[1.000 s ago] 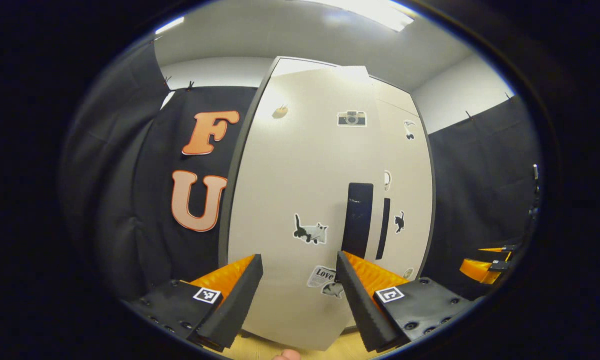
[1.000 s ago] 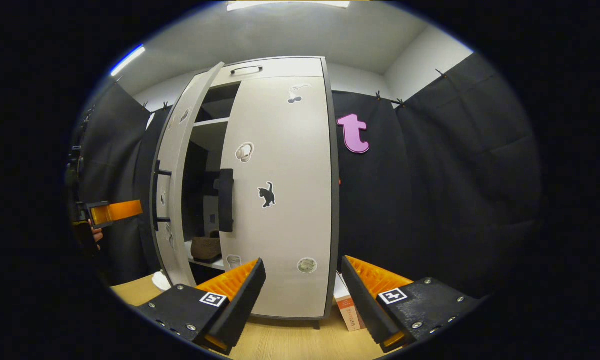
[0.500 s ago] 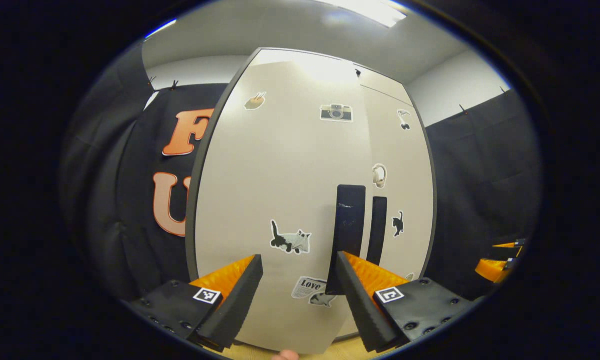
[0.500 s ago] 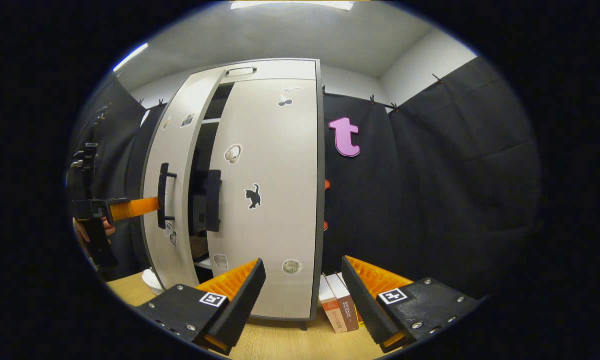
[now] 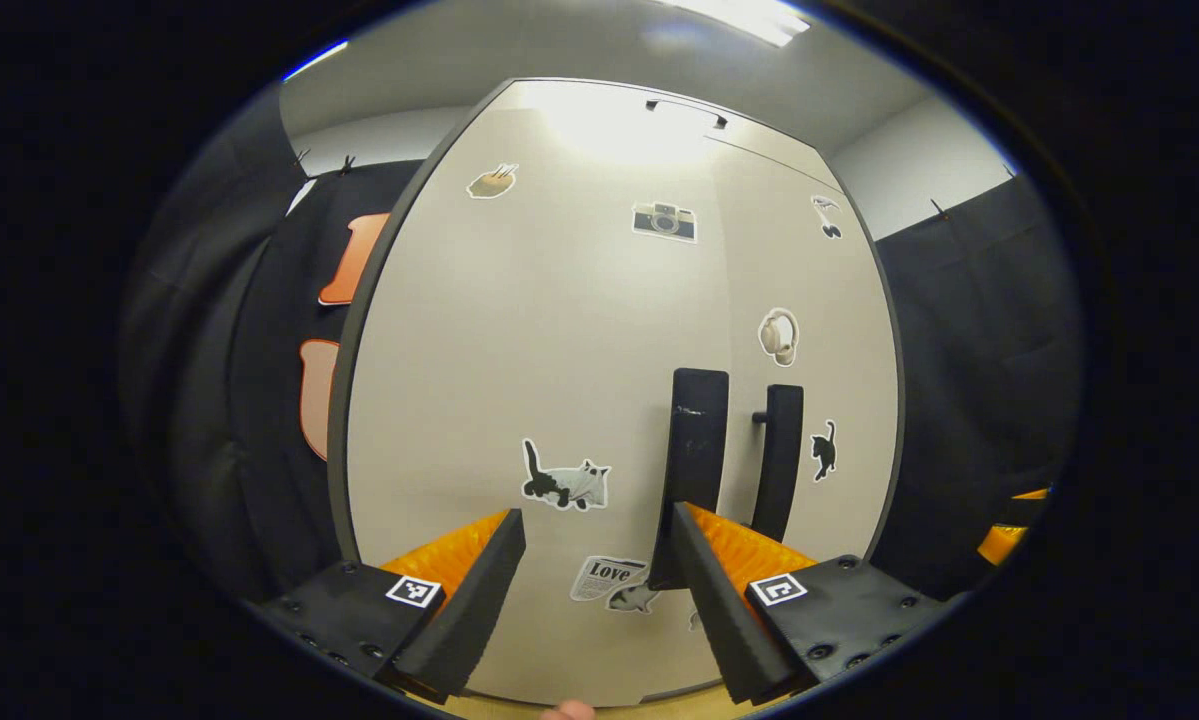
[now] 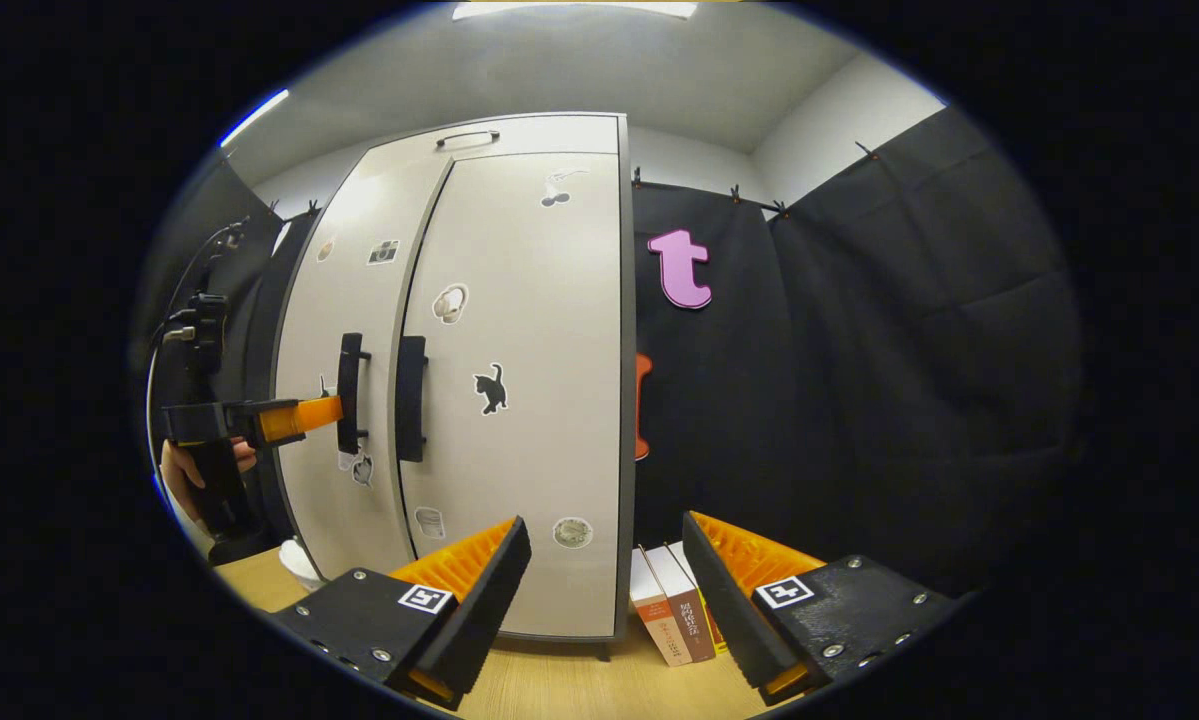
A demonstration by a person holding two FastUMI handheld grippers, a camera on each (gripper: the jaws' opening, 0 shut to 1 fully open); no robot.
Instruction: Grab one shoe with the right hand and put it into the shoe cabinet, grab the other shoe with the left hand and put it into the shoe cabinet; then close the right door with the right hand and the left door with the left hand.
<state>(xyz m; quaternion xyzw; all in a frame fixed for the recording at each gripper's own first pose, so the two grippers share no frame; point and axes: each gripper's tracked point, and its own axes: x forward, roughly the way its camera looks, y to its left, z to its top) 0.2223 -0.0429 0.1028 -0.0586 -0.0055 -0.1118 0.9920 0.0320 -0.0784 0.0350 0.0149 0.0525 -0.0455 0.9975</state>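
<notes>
Shoe cabinet (image 6: 519, 400) stands at the counter's (image 6: 559, 690) back edge, doors apparently shut. Your left tool (image 5: 594, 580), released, sits at the left door (image 5: 519, 400) by its handle (image 5: 694, 470); withdrawing carelessly could snag it and reopen the door. Your right tool (image 6: 599, 590) hangs released, empty.

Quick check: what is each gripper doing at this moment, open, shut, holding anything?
Left gripper: open, holding nothing, up against the left door beside its handle.
Right gripper: open, holding nothing, back from the cabinet.
</notes>
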